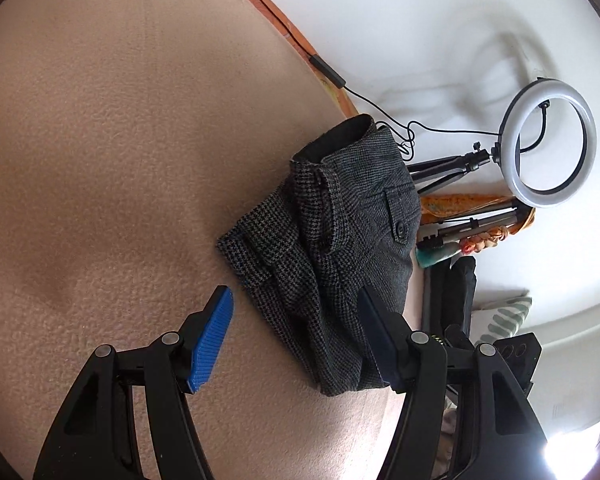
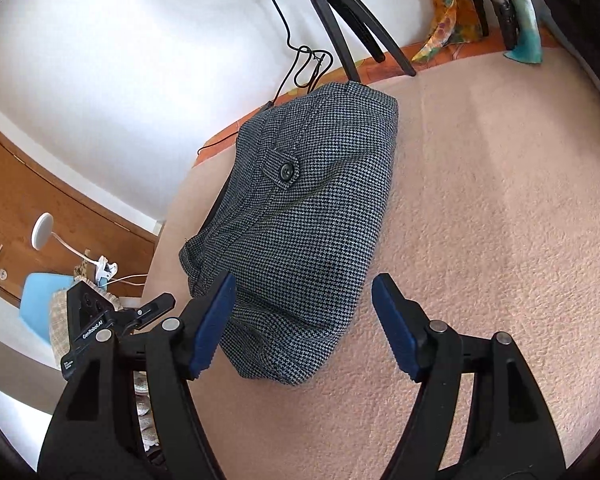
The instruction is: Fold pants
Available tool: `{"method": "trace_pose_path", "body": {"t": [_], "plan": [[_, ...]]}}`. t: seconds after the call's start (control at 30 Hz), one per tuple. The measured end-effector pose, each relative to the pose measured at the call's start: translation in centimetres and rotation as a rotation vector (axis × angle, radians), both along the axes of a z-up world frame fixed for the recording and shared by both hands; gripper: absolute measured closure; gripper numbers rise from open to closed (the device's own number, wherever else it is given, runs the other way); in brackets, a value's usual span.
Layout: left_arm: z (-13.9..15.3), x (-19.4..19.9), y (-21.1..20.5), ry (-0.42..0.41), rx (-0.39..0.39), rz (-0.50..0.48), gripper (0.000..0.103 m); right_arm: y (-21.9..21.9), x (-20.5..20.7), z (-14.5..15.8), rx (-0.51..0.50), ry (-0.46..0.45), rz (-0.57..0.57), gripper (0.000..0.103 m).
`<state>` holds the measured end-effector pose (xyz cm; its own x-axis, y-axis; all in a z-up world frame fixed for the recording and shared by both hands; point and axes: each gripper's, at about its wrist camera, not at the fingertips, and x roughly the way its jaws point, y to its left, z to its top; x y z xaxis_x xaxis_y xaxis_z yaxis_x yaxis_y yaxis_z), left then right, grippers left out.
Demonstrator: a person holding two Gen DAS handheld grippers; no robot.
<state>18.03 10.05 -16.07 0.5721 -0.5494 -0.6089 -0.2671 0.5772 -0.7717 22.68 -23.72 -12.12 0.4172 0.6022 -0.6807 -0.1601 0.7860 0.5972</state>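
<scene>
Folded pants [image 1: 332,240] lie bundled at the blanket's [image 1: 120,160] edge by the tripod [image 2: 340,28]; left gripper [image 1: 296,312] and right gripper [image 2: 304,300] jaws released, straddling them.

One pair of pants [image 1: 340,240], folded into a bundle, with one buttoned pocket flap [image 2: 284,170] showing. Two tongs: left tongs [image 1: 296,320], right tongs [image 2: 304,304]; two blue pads each. One ring light [image 1: 548,140], one black tripod [image 2: 340,12], one pink blanket [image 1: 120,160], one white desk lamp [image 2: 44,232].
</scene>
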Motion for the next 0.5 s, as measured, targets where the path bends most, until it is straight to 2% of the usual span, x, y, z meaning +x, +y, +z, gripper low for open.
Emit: {"method": "trace_pose_path", "body": {"t": [0.1,0.27,0.5], "plan": [[-0.5,0.2,0.0,0.012,-0.002,0.008,0.039,-0.4,0.7,-0.8,0.030,0.029,-0.007,0.030],[-0.9,0.5,0.5,-0.010,-0.056,0.057,0.039,-1.3,2.5,-2.9,0.114,0.105,-0.036,0.029],[-0.8,0.8,0.1,-0.024,-0.002,0.053,0.037,-2.2,5.2,-5.0,0.198,0.180,-0.086,0.029]]}}
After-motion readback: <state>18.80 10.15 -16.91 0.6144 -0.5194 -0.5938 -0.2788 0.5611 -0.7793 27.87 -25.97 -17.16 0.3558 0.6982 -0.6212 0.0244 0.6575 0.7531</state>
